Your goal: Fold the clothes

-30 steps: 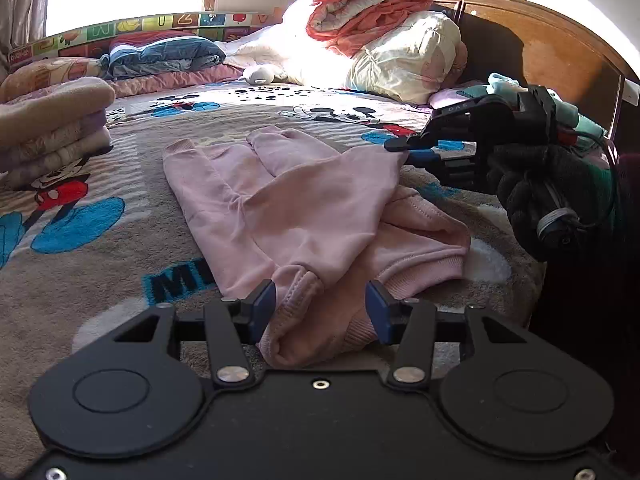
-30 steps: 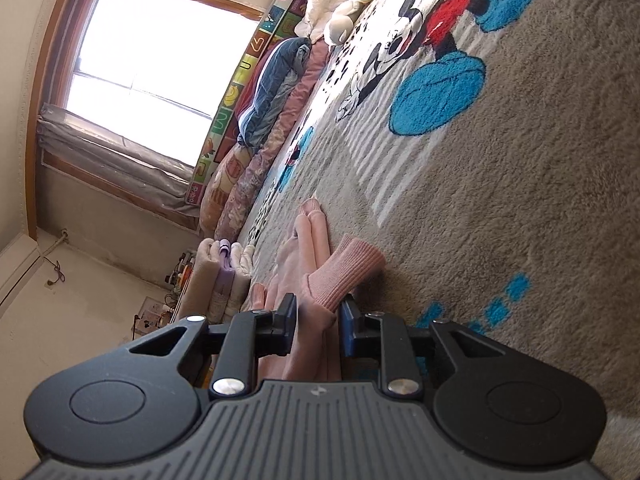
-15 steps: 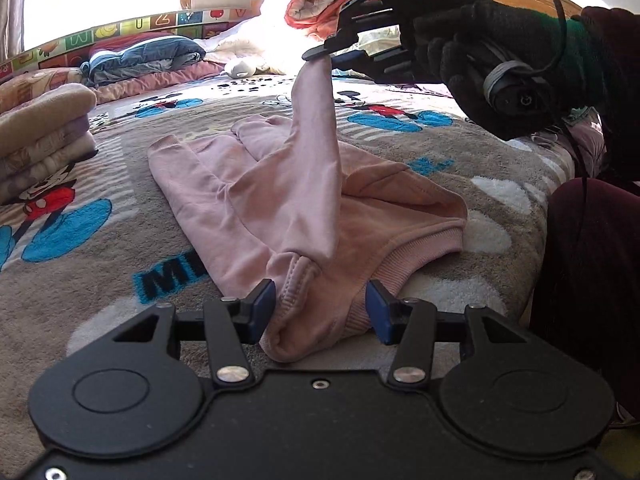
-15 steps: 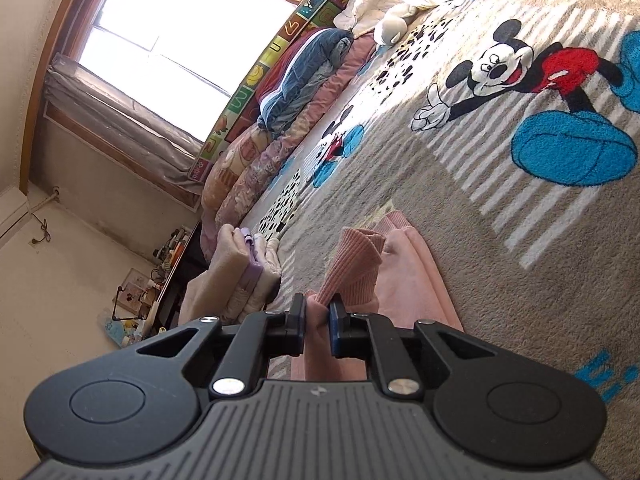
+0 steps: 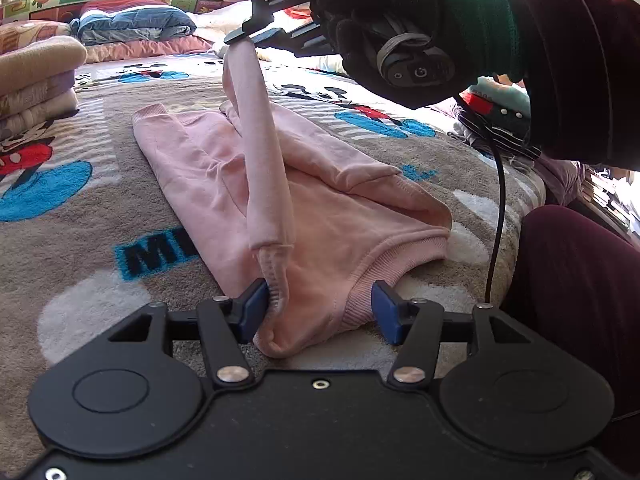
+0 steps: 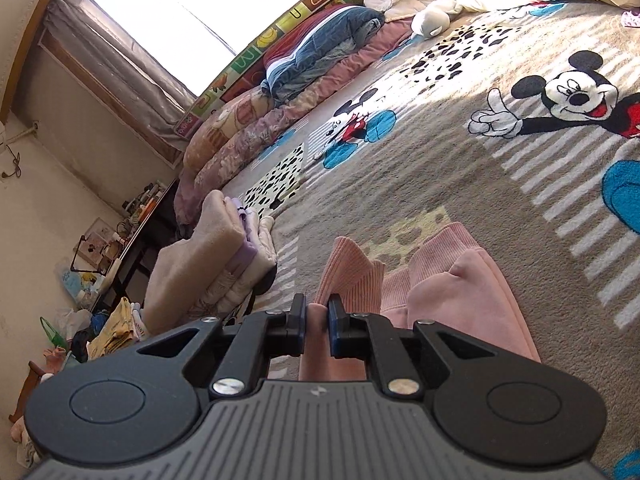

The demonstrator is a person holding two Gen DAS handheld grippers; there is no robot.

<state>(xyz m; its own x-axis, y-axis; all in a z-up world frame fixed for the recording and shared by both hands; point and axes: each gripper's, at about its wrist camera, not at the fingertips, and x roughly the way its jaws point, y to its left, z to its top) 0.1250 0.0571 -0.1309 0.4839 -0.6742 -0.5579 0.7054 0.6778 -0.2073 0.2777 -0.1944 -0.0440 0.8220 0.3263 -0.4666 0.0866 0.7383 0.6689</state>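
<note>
On the blanket [image 5: 80, 216], pink sweatshirt [image 5: 320, 216] hem lies between left gripper [image 5: 320, 308] jaws

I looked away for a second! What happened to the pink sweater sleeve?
The right gripper, shut on the sleeve, lifted its cuff up off the bed and pulled the sleeve tall. The left gripper has just been opening, with the pink sweater hem between its jaws. The sweater body and the blanket stayed put.

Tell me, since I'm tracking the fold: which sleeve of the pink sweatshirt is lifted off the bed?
The sleeve pinched at its cuff by the right gripper; it hangs upright, while the other sleeve lies flat.
</note>
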